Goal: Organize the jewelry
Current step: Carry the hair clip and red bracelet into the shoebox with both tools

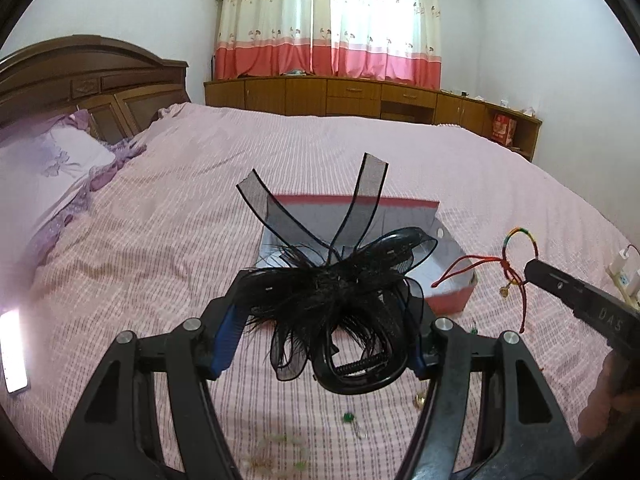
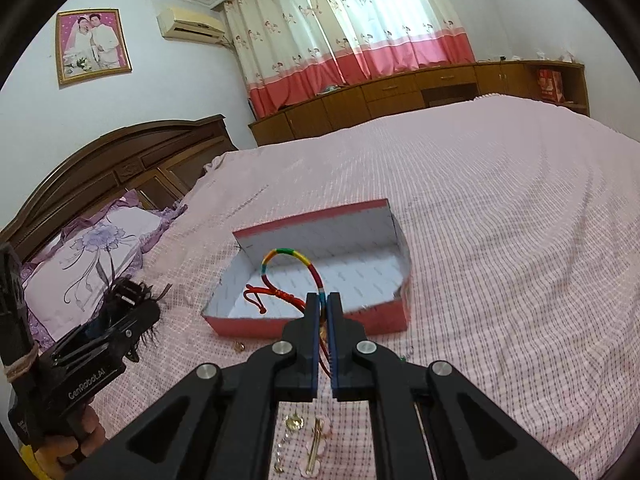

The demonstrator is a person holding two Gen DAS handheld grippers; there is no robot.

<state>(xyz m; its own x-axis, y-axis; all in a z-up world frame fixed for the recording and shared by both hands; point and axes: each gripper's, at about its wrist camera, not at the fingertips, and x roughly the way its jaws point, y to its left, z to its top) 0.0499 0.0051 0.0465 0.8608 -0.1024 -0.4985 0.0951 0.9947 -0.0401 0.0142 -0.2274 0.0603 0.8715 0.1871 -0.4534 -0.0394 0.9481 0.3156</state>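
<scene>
Clearly, from the left wrist view, the left gripper has its jaws set moderately wide and clamped around a bulky black hair clip trimmed with mesh ribbon and feathery strands, the pads pressing its sides while ribbon tails stick up in front of the open pink box on the bed. That box sits just beyond the clip, so the sensible move, as I judge it, is to carry the clip forward over the near wall, lower it until the loose ribbon is inside, and only then let go, since the trailing loops could snag the rim. At the right edge of the same view the right gripper holds a red cord bracelet with a rainbow-wrapped section, hanging beside the box. A few small trinkets lie on the bedspread below, not yet gathered. Turning to the right wrist view, the right gripper is pinched nearly closed on the bracelet, whose loop arches up in front of the box while the knotted ends dangle free. The box interior looks bare from here. I would bring the cord above the middle of the floor before releasing, keeping clear of the left gripper approaching from the side, so the two loads do not tangle. Gold pieces rest on the bedspread beneath the fingers.
</scene>
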